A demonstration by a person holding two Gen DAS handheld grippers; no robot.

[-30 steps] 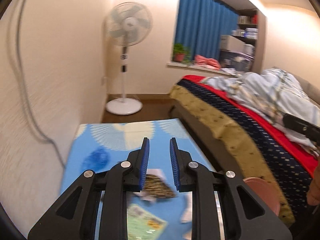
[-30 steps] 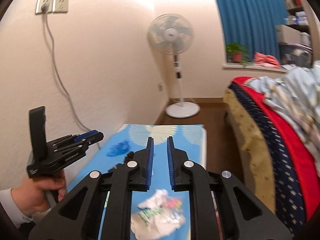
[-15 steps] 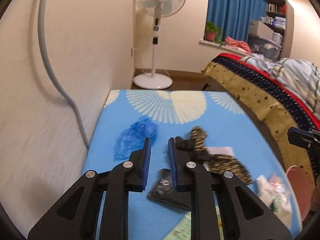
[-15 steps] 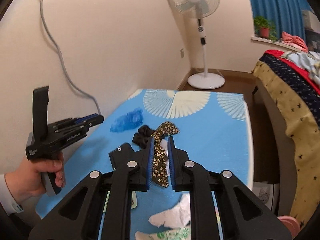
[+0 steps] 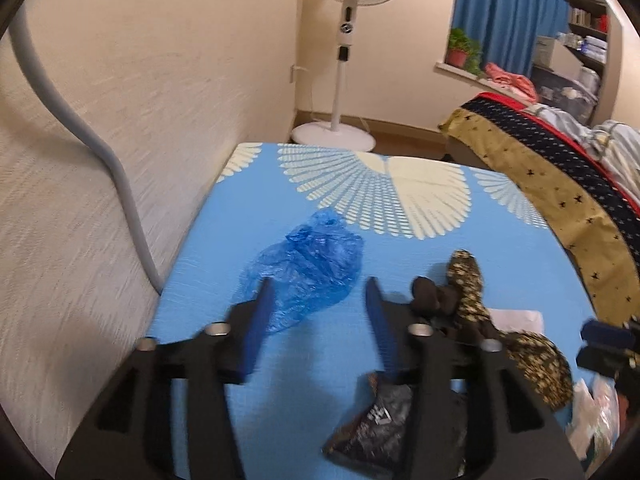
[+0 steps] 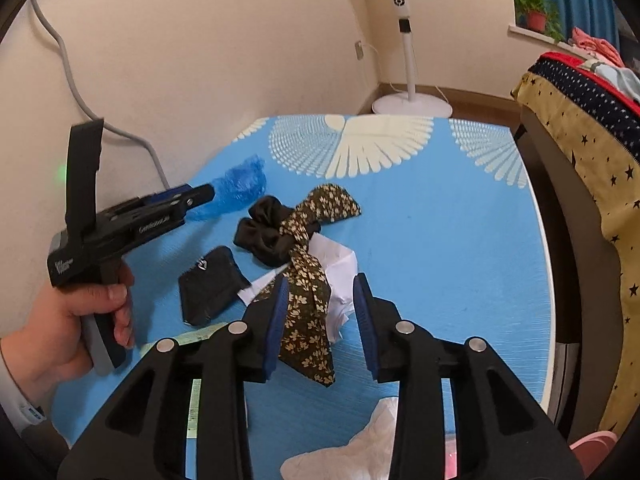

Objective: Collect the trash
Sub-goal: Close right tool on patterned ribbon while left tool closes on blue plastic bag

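Note:
My left gripper [image 5: 318, 286] is open, its tips just short of a crumpled blue plastic bag [image 5: 310, 266] on the blue table [image 5: 400, 208]. The bag also shows in the right wrist view [image 6: 240, 188], with the left gripper [image 6: 200, 196] beside it. My right gripper [image 6: 320, 286] is open and empty above a floral fabric strip [image 6: 306, 284] and crumpled white paper [image 6: 340, 268]. A black scrunchie [image 6: 260, 236], a black wrapper [image 6: 210, 284] and white tissue [image 6: 352, 448] lie nearby.
A wall with a grey cable [image 5: 120, 184] runs along the table's left side. A standing fan [image 5: 344, 60] is beyond the table. A bed [image 5: 560, 168] lies to the right. A pink bin [image 6: 596, 446] sits at the lower right.
Both grippers have tilted down toward the table and opened from nearly shut. The left one has closed in on the blue bag; the right one now hovers over the floral strip.

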